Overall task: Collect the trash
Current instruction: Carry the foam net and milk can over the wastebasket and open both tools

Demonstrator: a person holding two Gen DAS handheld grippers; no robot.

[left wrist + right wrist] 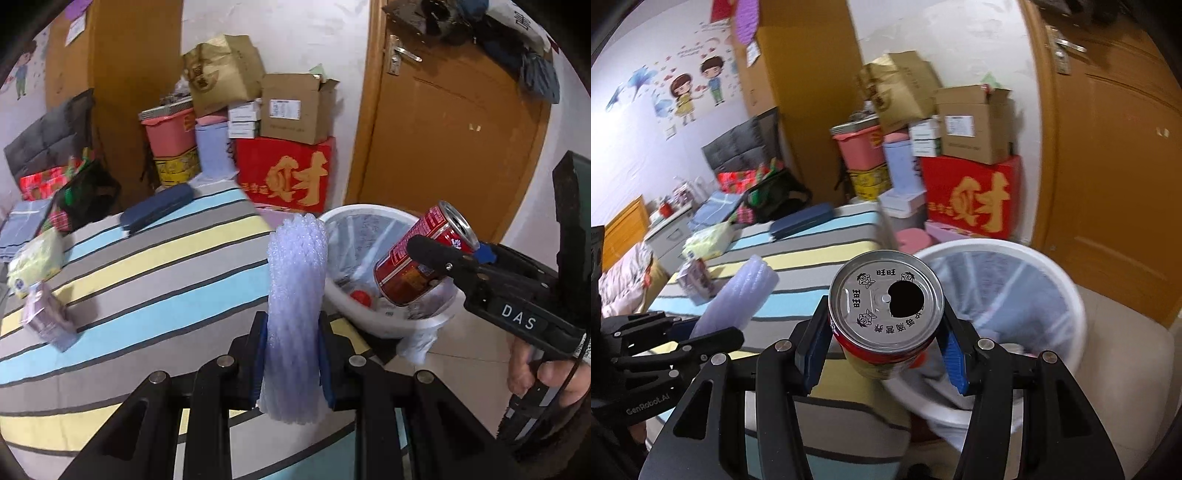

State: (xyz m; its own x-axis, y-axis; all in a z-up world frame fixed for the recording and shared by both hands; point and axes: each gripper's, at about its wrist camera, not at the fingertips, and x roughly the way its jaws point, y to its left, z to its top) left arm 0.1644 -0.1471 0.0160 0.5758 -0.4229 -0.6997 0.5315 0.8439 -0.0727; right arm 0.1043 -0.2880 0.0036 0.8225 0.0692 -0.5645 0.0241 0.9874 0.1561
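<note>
My left gripper (291, 365) is shut on a roll of white foam wrap (295, 306) and holds it upright above the striped bed (147, 280). It shows in the right wrist view (738, 299) at the left. My right gripper (884, 350) is shut on a red drink can (886, 310) with an open silver top. In the left wrist view the can (417, 258) hangs tilted over the white trash bin (391, 325). The bin (1067, 295) is lined with a plastic bag and holds some rubbish, including a red cap (361, 297).
On the bed lie a purple packet (48, 317), a yellow-green tissue pack (37, 262) and a dark blue case (159, 206). Stacked boxes and a red carton (288, 177) stand against the far wall. A wooden door (450, 129) is behind the bin.
</note>
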